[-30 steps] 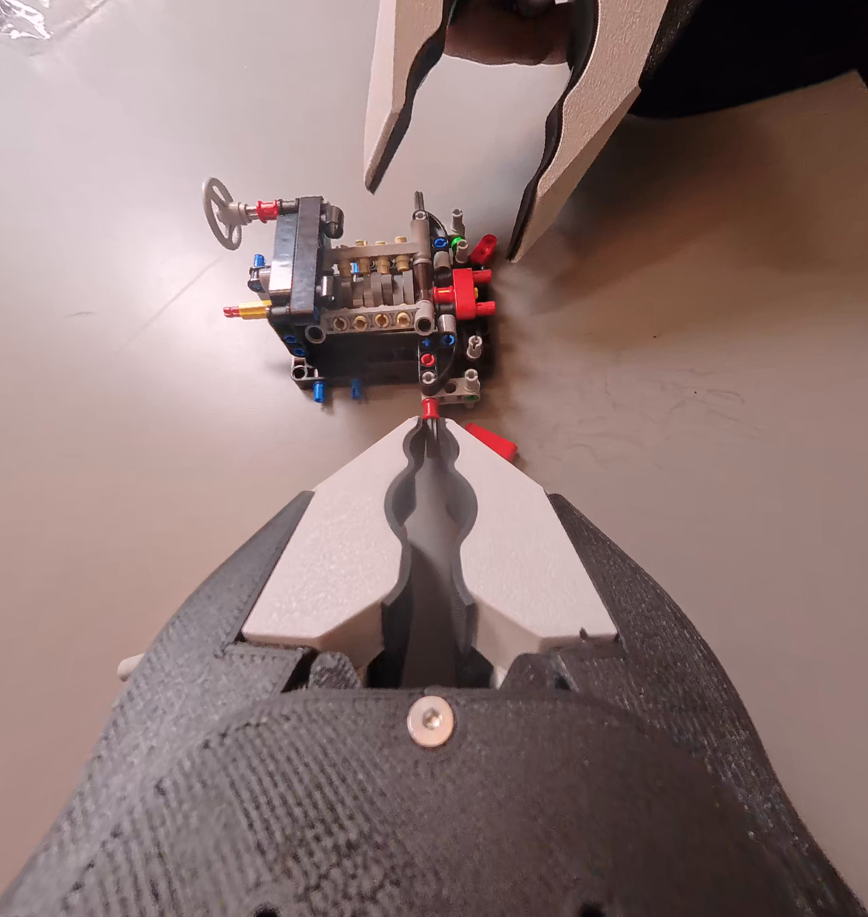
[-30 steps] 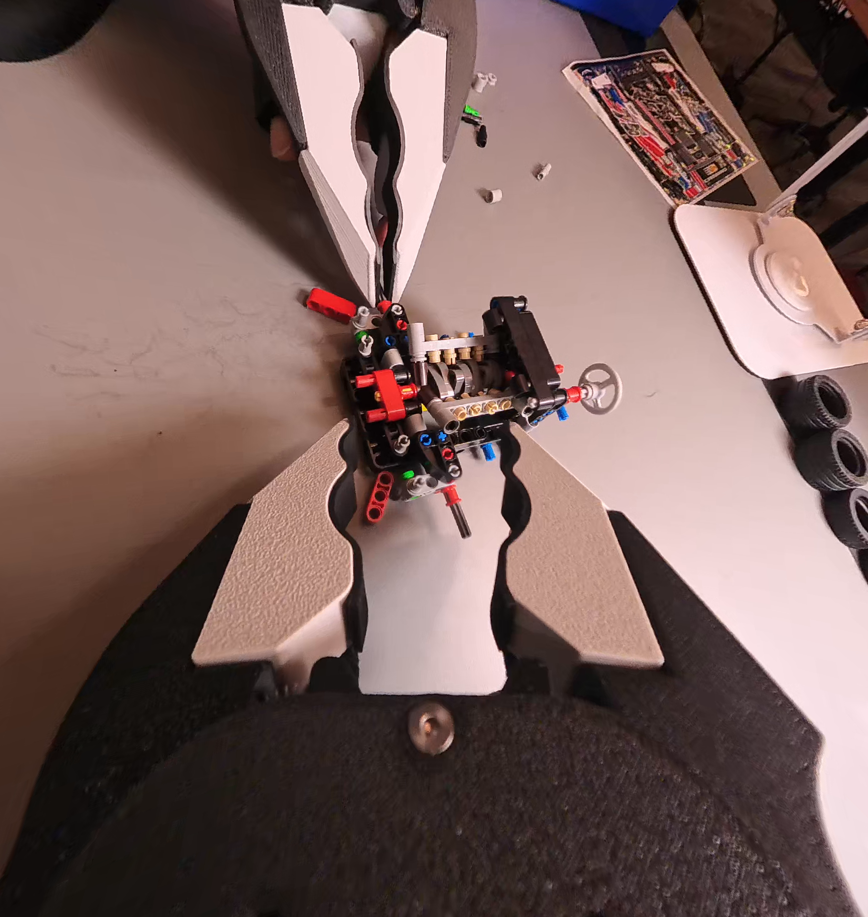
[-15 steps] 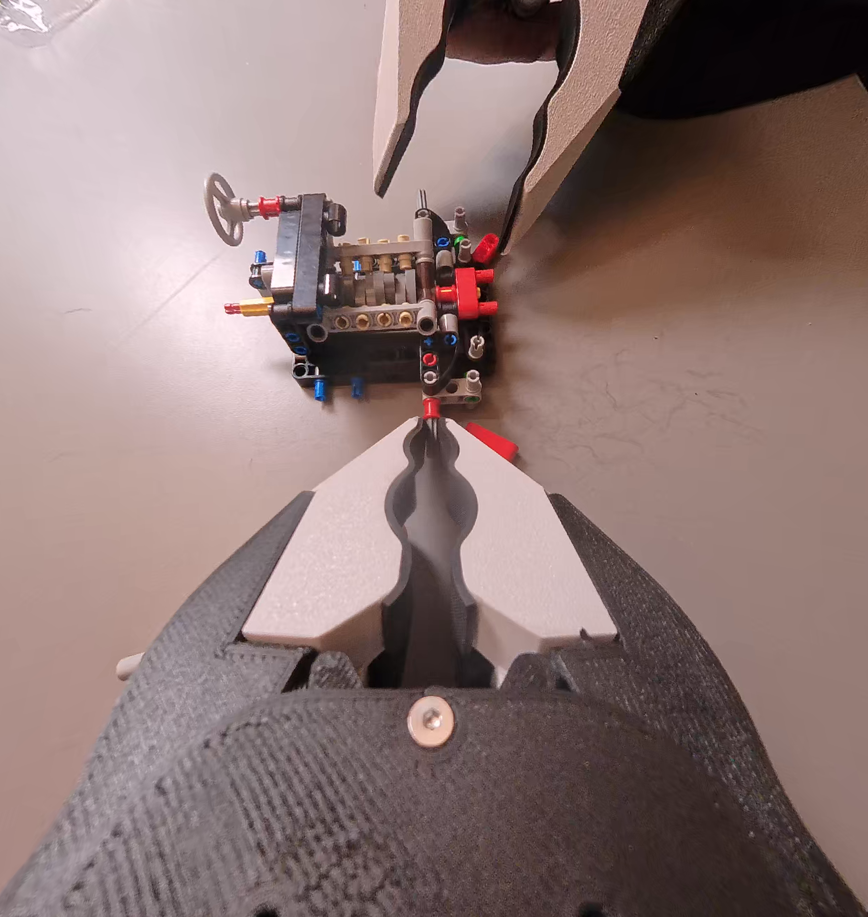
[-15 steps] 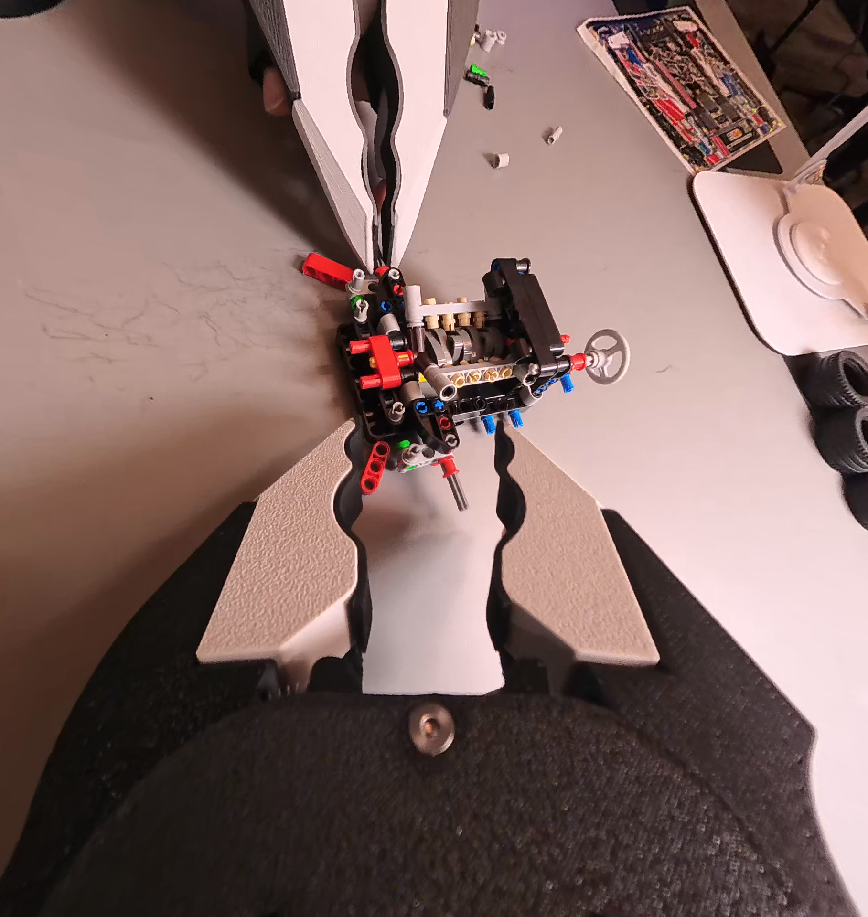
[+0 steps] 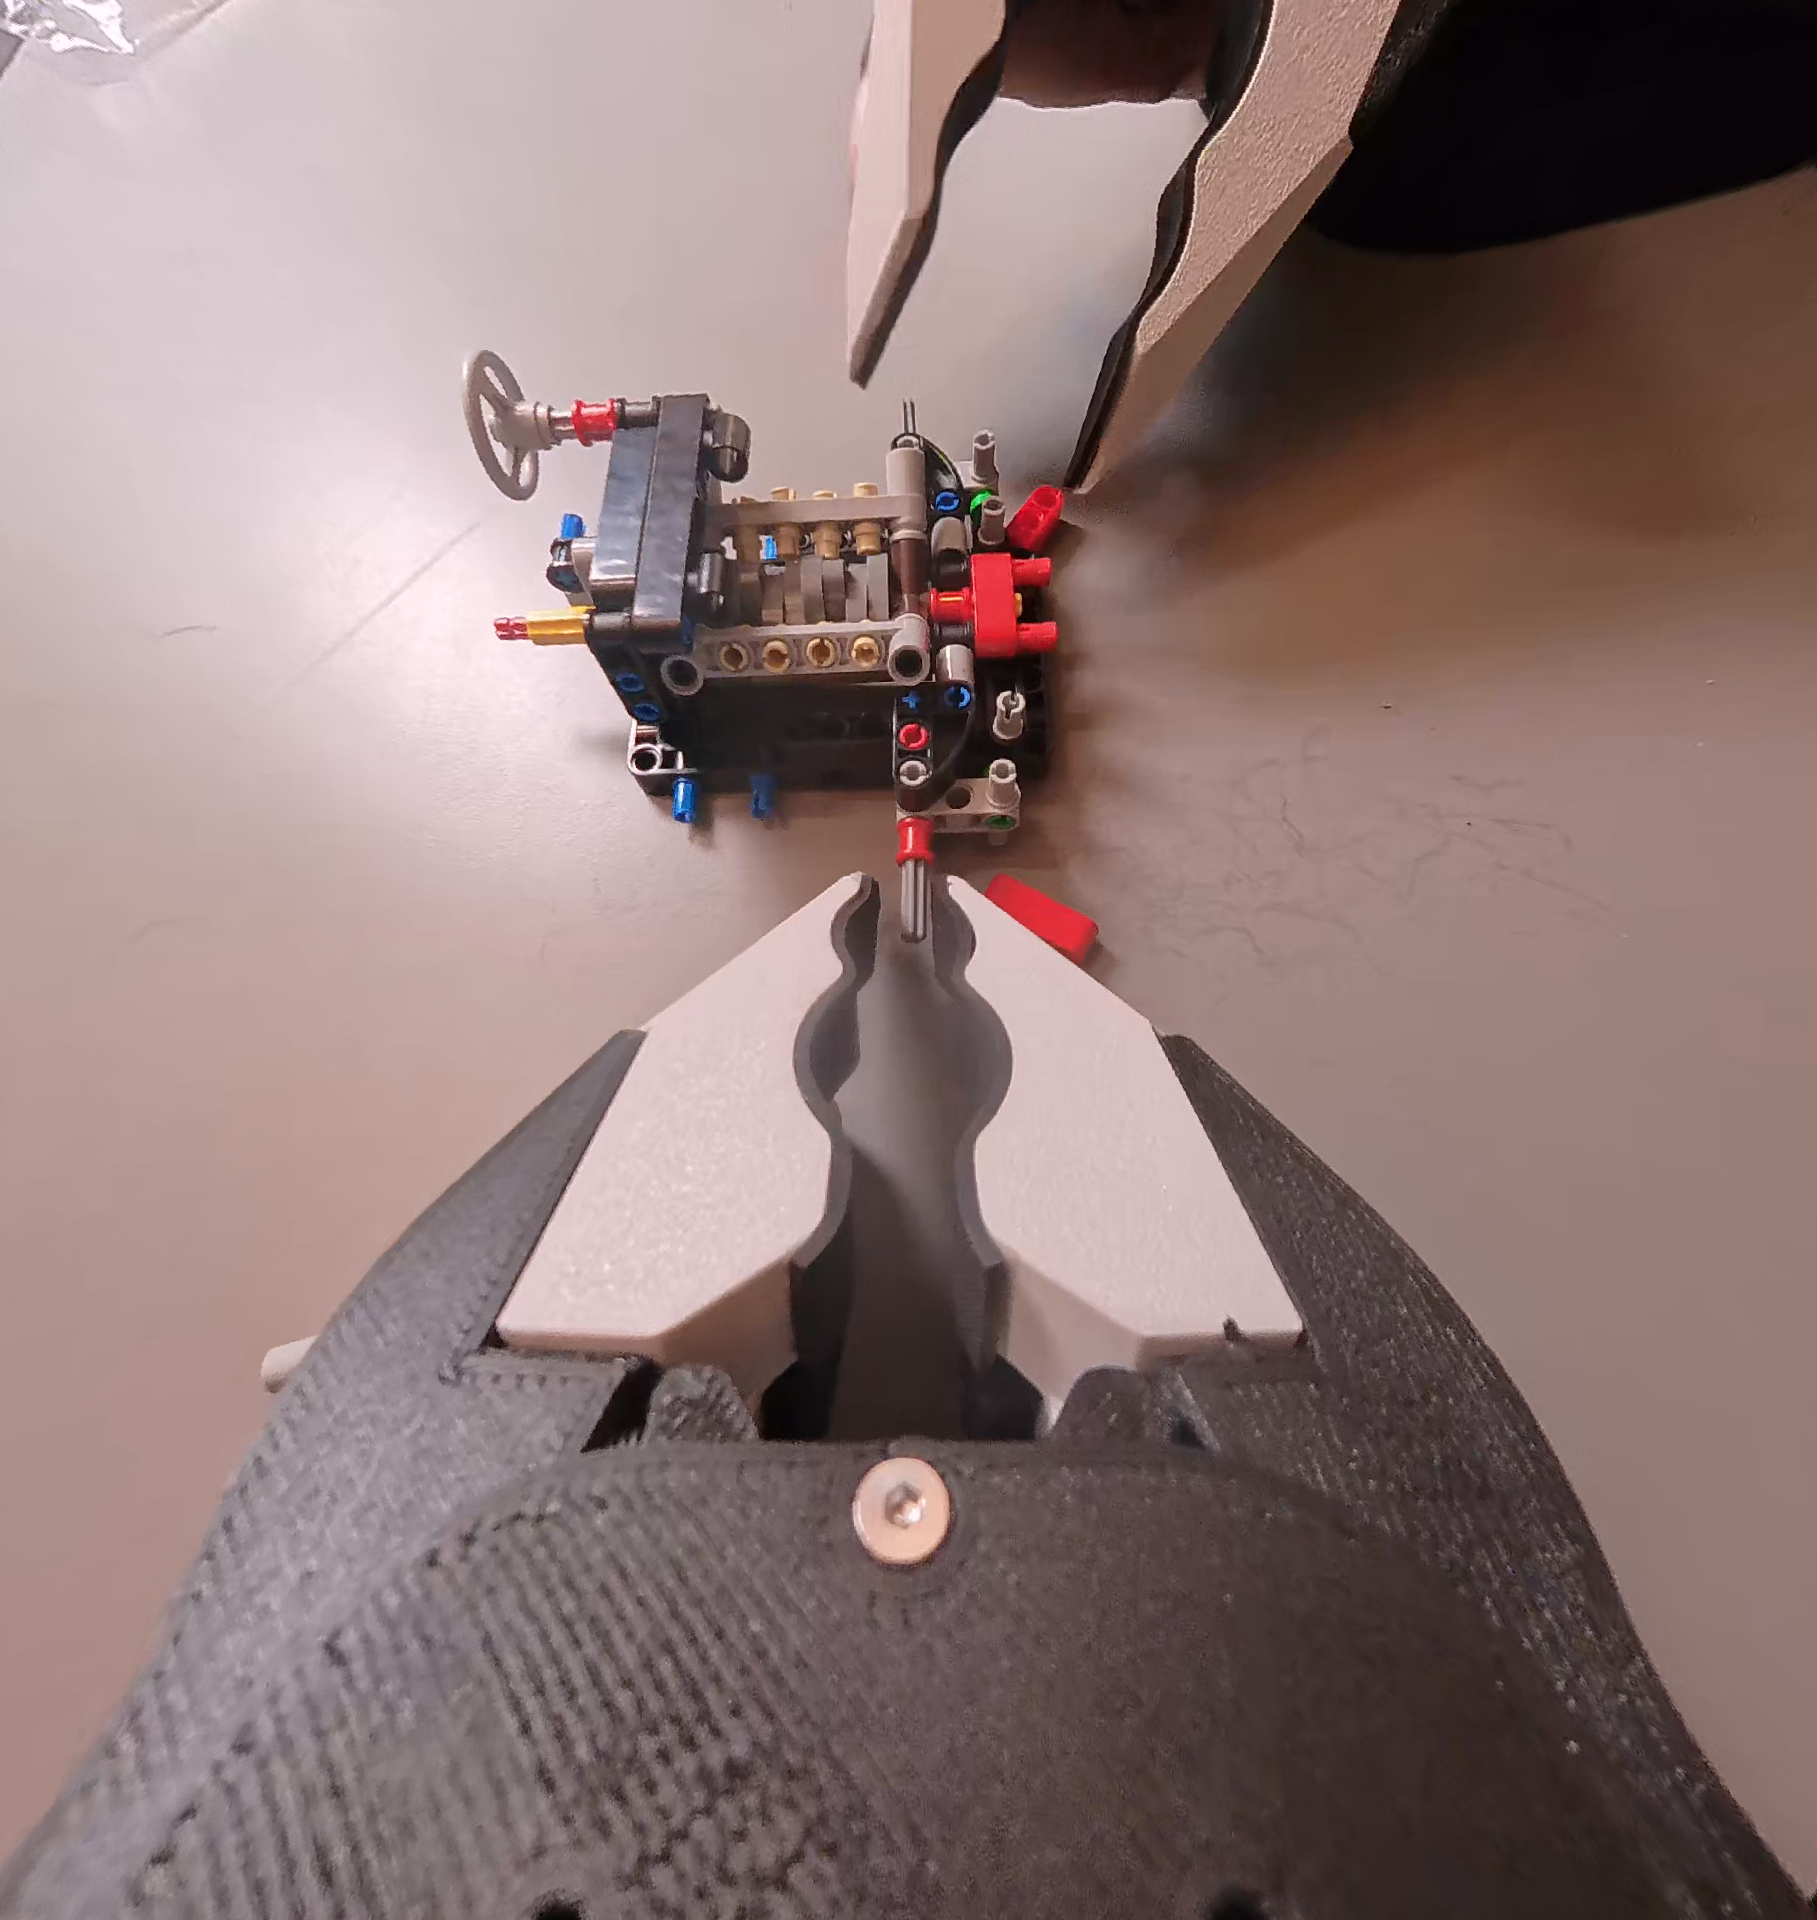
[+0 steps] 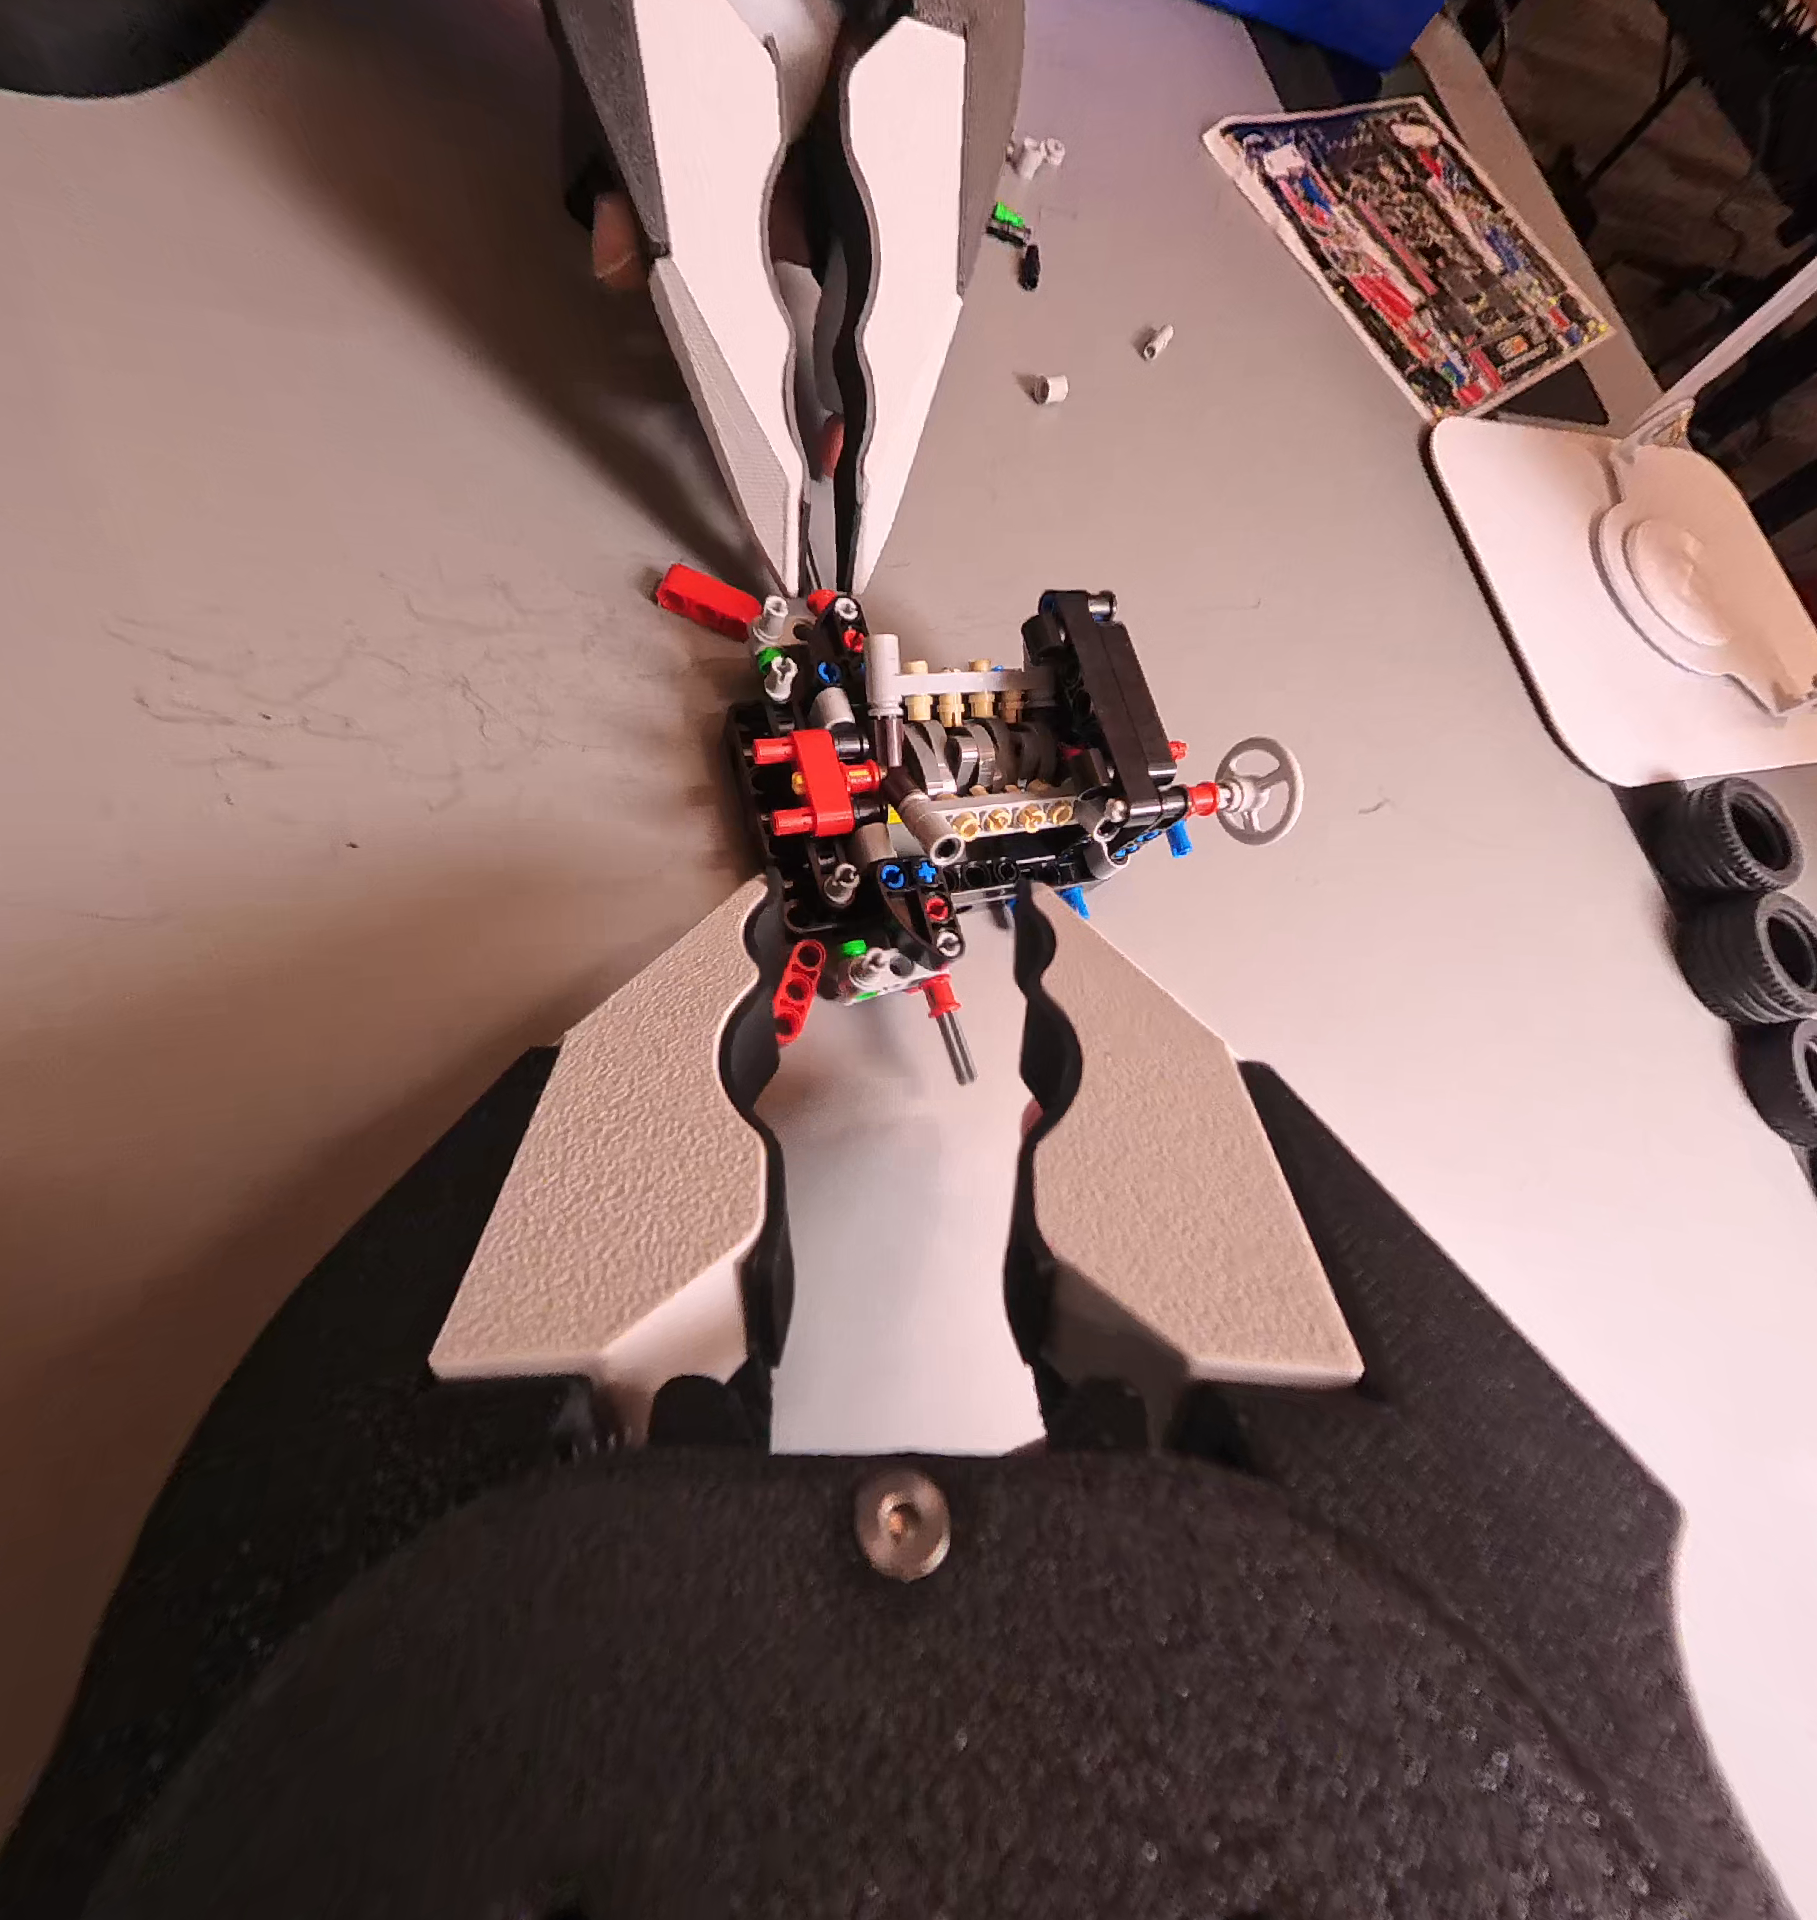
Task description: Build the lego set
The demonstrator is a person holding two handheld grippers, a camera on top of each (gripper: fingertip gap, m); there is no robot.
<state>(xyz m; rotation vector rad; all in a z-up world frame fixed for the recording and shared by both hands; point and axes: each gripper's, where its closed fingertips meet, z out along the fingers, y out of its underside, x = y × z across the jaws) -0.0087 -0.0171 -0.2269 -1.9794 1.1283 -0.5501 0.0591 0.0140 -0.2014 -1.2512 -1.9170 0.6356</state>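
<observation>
Table point(image 6: 260, 520): broad, pale, scuffed left of centre in the right wrist view. Wide open room on the left side; the right side is busier, running to the table edge at far right.

Right gripper point(image 6: 888, 914): spread wide, holding nothing. Its tips straddle the near side of the model, left tip touching or just beside the black frame, right tip just beside the blue pins.

Left gripper point(image 5: 909, 894): tips parted by a narrow gap, with the end of a grey axle point(image 5: 914, 899) between them. Whether the tips press on the axle cannot be told. It comes in from the far side in the right wrist view, opposite the right gripper.

White stand point(image 6: 1610, 603): right, near the edge. Booklet point(image 6: 1403, 249) beyond it, far right.

Tyres point(image 6: 1761, 956): black, in a row at the right edge, well apart from the model.

Model point(image 6: 977, 769): mid-table, between the two grippers. Black frame, grey beams with tan pins, red block at the left end, grey wheel point(image 6: 1259, 790) on a shaft at the right end.

Red beam point(image 6: 706, 597): loose on the table, just beside the model's far left corner.

Small loose pieces point(image 6: 1047, 388): scattered far, right of the left gripper.
</observation>
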